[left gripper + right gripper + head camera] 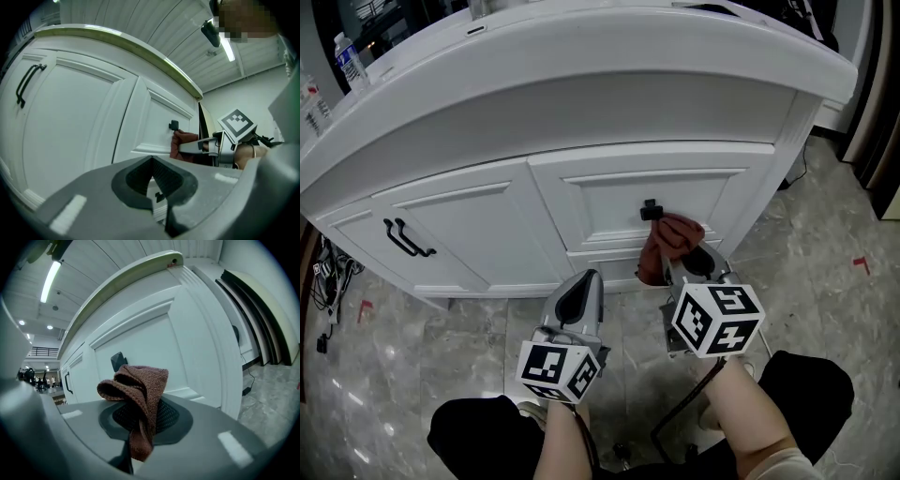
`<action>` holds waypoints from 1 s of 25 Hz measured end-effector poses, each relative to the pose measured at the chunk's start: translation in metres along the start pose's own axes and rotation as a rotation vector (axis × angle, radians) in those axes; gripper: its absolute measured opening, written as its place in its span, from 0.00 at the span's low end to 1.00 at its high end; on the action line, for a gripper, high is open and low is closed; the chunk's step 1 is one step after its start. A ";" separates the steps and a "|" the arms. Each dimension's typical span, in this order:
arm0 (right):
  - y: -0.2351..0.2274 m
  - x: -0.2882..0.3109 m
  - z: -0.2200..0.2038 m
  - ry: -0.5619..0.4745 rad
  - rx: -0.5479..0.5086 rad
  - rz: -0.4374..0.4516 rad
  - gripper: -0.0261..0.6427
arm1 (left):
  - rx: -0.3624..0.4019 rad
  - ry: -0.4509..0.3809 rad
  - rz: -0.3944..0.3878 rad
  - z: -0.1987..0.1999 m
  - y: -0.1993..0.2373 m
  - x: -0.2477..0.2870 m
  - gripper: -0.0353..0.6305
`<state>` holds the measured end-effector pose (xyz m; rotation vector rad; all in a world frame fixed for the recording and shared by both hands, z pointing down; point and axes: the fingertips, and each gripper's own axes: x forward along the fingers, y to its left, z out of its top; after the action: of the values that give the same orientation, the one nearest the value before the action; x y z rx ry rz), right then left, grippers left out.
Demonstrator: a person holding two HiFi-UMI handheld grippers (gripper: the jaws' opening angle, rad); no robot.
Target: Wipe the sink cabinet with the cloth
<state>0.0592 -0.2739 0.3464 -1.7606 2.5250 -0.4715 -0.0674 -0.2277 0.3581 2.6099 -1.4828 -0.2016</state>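
A white sink cabinet (581, 187) with panelled doors fills the head view. My right gripper (686, 262) is shut on a reddish-brown cloth (671, 242), held against the right door just below its small black knob (650, 209). In the right gripper view the cloth (138, 394) bunches up out of the closed jaws, close to the knob (118, 361). My left gripper (579, 298) hangs lower, in front of the cabinet base, shut with nothing in it. The left gripper view shows the cloth (183, 143) and the right gripper (206, 147) off to its right.
The left door carries two black bar handles (405, 238). A water bottle (352, 58) stands on the countertop at far left. Cables (328, 272) lie on the marble floor (825, 272) left of the cabinet. Dark boards (262, 301) lean against the wall to the right.
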 end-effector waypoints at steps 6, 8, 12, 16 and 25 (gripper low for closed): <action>-0.045 -0.019 0.008 -0.029 -0.015 -0.105 0.17 | 0.000 0.021 -0.031 -0.009 -0.019 0.009 0.05; -0.061 -0.026 0.011 -0.035 -0.032 -0.144 0.17 | -0.001 0.022 -0.037 -0.009 -0.023 0.010 0.05; -0.073 -0.032 0.010 -0.021 -0.047 -0.168 0.16 | 0.000 0.030 -0.048 -0.013 -0.031 0.014 0.05; -0.094 -0.042 0.007 -0.016 -0.001 -0.238 0.16 | 0.006 0.035 -0.060 -0.013 -0.038 0.014 0.05; -0.026 -0.029 -0.011 -0.053 -0.074 -0.104 0.16 | 0.012 0.059 -0.005 -0.026 -0.012 -0.002 0.05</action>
<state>0.0918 -0.2528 0.3590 -1.9105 2.4548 -0.3341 -0.0535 -0.2189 0.3811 2.6052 -1.4631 -0.1148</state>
